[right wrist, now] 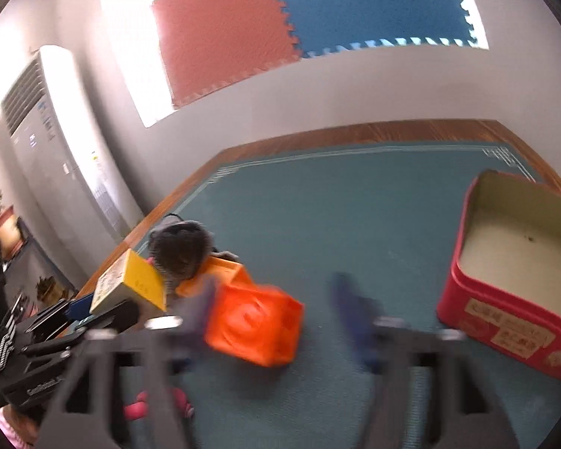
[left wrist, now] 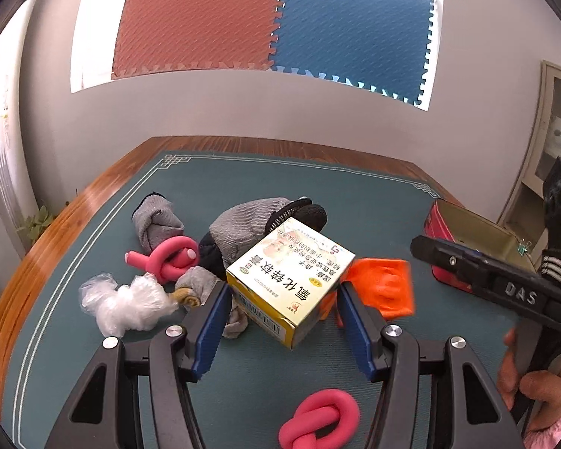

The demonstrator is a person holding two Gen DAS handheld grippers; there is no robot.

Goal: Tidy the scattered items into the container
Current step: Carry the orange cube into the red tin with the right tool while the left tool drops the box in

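The left tongs (left wrist: 282, 301) clamp a yellow-and-white medicine box (left wrist: 290, 280), lifted corner-down with its long axis slanting near-left to far-right, while the right tongs (right wrist: 276, 307) gape around an orange cube (right wrist: 254, 327) left of the red tin (right wrist: 512, 262).

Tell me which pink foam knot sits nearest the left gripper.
The pink knot lying alone below the left gripper; the other pink knot lies farther off among the grey socks.

Yellow-white box (left wrist: 290, 282) tilted, off the mat. Orange cube (right wrist: 254, 327) beside it. Grey gloves (left wrist: 243, 232), pink knots (left wrist: 168, 260), plastic wrap (left wrist: 123, 303) scattered. Red tin (right wrist: 512, 262) open.
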